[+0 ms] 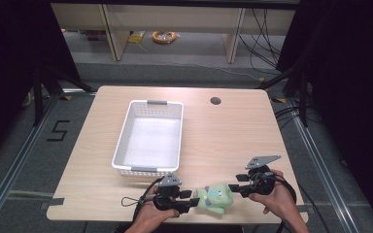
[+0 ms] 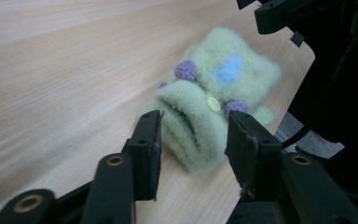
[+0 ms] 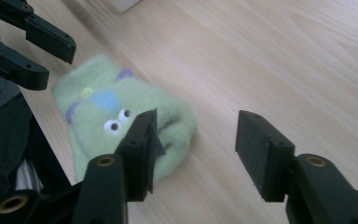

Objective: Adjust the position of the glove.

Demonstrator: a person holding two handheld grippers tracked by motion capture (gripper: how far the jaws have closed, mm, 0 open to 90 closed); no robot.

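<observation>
The green plush toy (image 1: 215, 198) lies at the bottom centre of the high view, near the table's (image 1: 233, 136) front edge, between my two tongs. My left gripper (image 2: 193, 128) stands open with its jaws either side of the toy's near end, not yet pinching. My right gripper (image 3: 196, 140) is open too, one jaw over the toy's edge, the other above bare wood. I'd close the left squarely on the thick fold (soft fleece slips), then lift toward the white basket (image 1: 126, 141), upper left of the toy.
</observation>
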